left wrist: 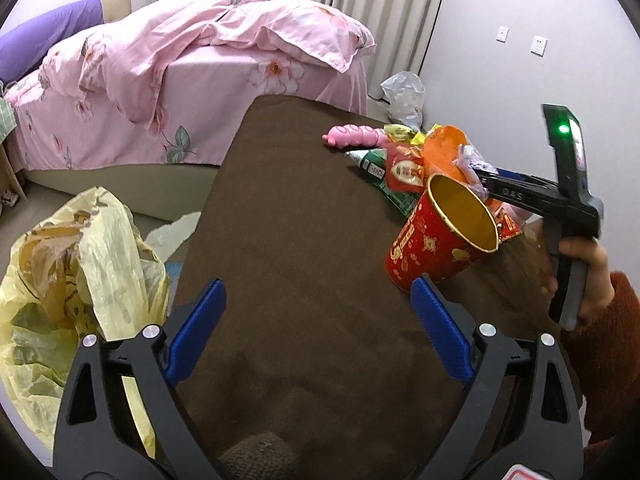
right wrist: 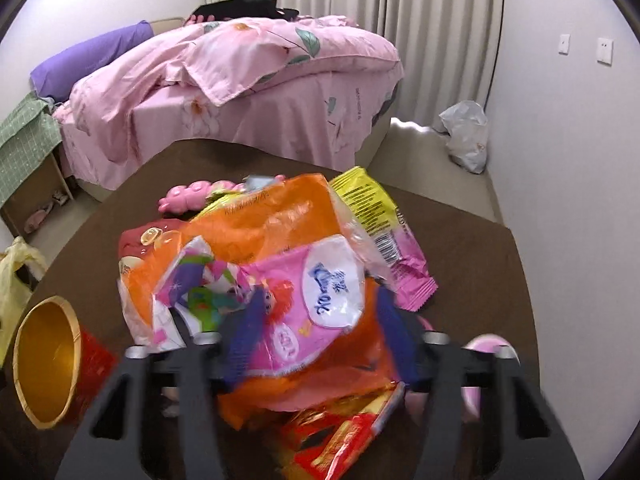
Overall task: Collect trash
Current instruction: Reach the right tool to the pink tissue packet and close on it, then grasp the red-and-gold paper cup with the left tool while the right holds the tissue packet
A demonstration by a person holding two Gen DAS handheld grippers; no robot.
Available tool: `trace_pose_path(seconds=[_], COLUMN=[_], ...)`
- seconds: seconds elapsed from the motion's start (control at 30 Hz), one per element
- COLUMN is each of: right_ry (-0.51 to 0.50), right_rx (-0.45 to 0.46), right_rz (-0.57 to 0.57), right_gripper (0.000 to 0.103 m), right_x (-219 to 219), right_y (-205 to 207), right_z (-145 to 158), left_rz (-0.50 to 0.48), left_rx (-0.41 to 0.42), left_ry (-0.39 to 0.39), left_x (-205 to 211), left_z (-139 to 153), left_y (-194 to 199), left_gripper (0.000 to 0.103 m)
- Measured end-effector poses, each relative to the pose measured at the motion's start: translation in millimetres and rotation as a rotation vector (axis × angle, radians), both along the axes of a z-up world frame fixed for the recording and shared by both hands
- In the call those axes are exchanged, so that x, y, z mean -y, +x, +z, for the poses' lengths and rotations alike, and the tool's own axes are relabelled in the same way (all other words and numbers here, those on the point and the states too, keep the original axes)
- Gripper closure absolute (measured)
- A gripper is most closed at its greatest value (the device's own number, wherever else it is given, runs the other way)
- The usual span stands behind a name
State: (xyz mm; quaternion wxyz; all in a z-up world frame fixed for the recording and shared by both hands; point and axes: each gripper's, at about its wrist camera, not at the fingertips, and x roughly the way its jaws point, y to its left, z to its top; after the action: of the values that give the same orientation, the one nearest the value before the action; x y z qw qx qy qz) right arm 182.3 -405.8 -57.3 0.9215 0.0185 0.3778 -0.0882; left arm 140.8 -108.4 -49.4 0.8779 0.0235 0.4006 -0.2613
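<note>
- The brown worktop [right wrist: 472,264] carries the trash heap at its far right side, with the yellow bag [left wrist: 80,264] hanging off its left edge
- My right gripper [right wrist: 316,344] is nearer, its jaws clenching around the pink wrapper [right wrist: 320,300] on top, blurred
- That crumpled wrapper lies across the jaws
- My left gripper [left wrist: 320,332] is spread wide, holding nothing, the red cup [left wrist: 436,240] just beyond its right finger

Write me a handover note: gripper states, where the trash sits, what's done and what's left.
Left gripper: open, empty, over the brown table.
Right gripper: closing on the pink wrapper atop the pile; grip not confirmed.
Trash: orange bag, yellow wrapper, red packet, pink toy heaped on the table; red cup tipped beside them.
Yellow bag sits open off the table's left edge.
Done: nothing visibly bagged. Left: everything.
</note>
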Motion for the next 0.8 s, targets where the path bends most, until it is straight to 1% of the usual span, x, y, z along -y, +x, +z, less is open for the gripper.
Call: trace_pose_path(seconds=[0.03, 0.07, 0.1, 0.17, 0.3, 0.43, 0.53, 0.6, 0.7, 0.8], right_ry=[0.023, 0.052, 0.077, 0.091, 0.106, 0.080, 0.087, 0.083, 0.079, 0.084], right_rx=[0.012, 0.032, 0.052, 0.076, 0.121, 0.143, 0.128, 0.121, 0.127, 0.137], right_rz=[0.014, 0.035, 0.060, 0.076, 0.088, 0.055, 0.024, -0.003, -0.017, -0.014], right_gripper=[0.080, 0.086, 0.088, 0.093, 0.095, 0.095, 0.095, 0.095, 0.095, 0.095], right_x=[-1.4, -2.2, -2.9, -4.7, -7.4, -6.5, -2.1, -1.7, -5.3, -11.6], right_y=[-6.9, -14.7, -23.3, -37.2, -63.0, -95.1, -118.1, -133.0, -149.9, -159.2], right_z=[1.8, 4.2, 7.1, 13.6, 29.2, 38.1, 30.9, 21.8, 12.6, 8.3], left_rz=[-0.002, -0.004, -0.008, -0.014, -0.038, -0.073, -0.099, -0.110, -0.115, -0.108], left_rx=[-0.004, -0.004, -0.006, -0.006, -0.010, -0.006, -0.015, -0.016, 0.000, -0.030], left_ry=[-0.003, -0.006, -0.010, -0.018, -0.035, -0.074, -0.114, -0.130, -0.115, -0.121], left_x=[-0.2, -0.5, -0.7, -0.4, 0.8, 3.6, 9.5, 17.6, 34.2, 48.9], left_z=[-0.3, -0.4, -0.1, 0.9, 3.9, 11.1, 19.1, 24.9, 29.2, 28.5], left_y=[-0.4, -1.8, -2.9, -5.0, -10.3, -14.9, -12.4, -7.9, 2.1, 15.7], left_gripper=[0.015, 0.015, 0.015, 0.016, 0.020, 0.021, 0.021, 0.023, 0.029, 0.036])
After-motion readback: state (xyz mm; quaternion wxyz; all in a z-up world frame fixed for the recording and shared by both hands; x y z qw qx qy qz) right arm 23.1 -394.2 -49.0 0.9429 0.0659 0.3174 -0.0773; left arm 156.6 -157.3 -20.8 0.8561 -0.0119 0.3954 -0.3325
